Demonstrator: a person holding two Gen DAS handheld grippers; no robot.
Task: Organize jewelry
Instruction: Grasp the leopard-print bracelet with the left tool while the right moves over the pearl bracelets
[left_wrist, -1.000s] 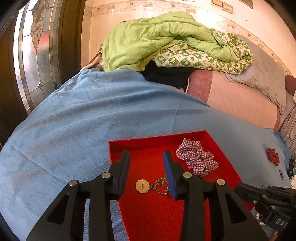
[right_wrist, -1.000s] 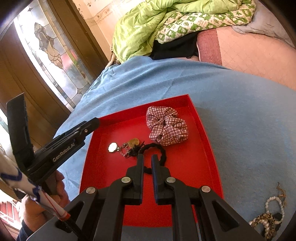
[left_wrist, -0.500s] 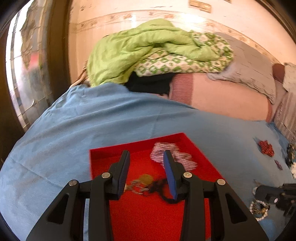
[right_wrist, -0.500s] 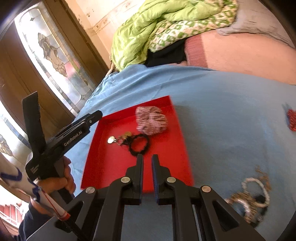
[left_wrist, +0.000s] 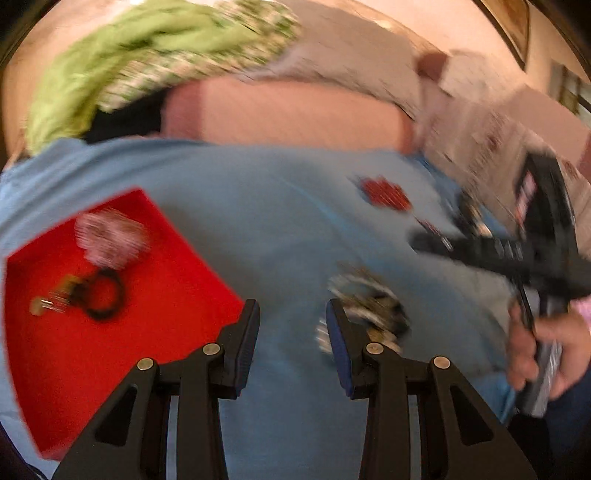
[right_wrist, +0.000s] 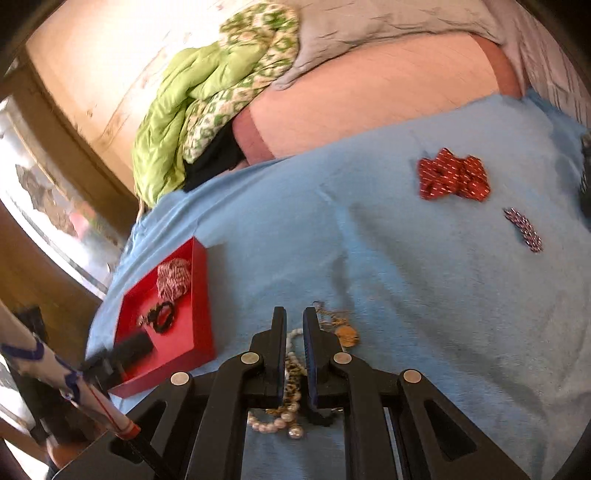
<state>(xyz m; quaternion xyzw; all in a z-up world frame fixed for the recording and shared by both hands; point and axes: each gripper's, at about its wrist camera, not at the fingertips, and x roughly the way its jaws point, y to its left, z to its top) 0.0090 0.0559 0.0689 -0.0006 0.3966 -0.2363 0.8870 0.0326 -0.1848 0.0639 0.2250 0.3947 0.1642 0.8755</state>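
Both grippers angled down, one parted, one nearly closed.

The left gripper (left_wrist: 293, 334) points forward and downward with its two fingers standing apart, and nothing sits between the blue pads (left_wrist: 338, 343). In its own blurred view the right hand (left_wrist: 546, 354) shows at the right edge, fingers wrapped round the handle of the other tool, whose black body reaches in from that side. The right gripper (right_wrist: 294, 345) also tilts downward, its jaws drawn almost together with only a thin slot left and no object pinched in it. From the right wrist view, part of the left gripper's black frame appears at the lower left.
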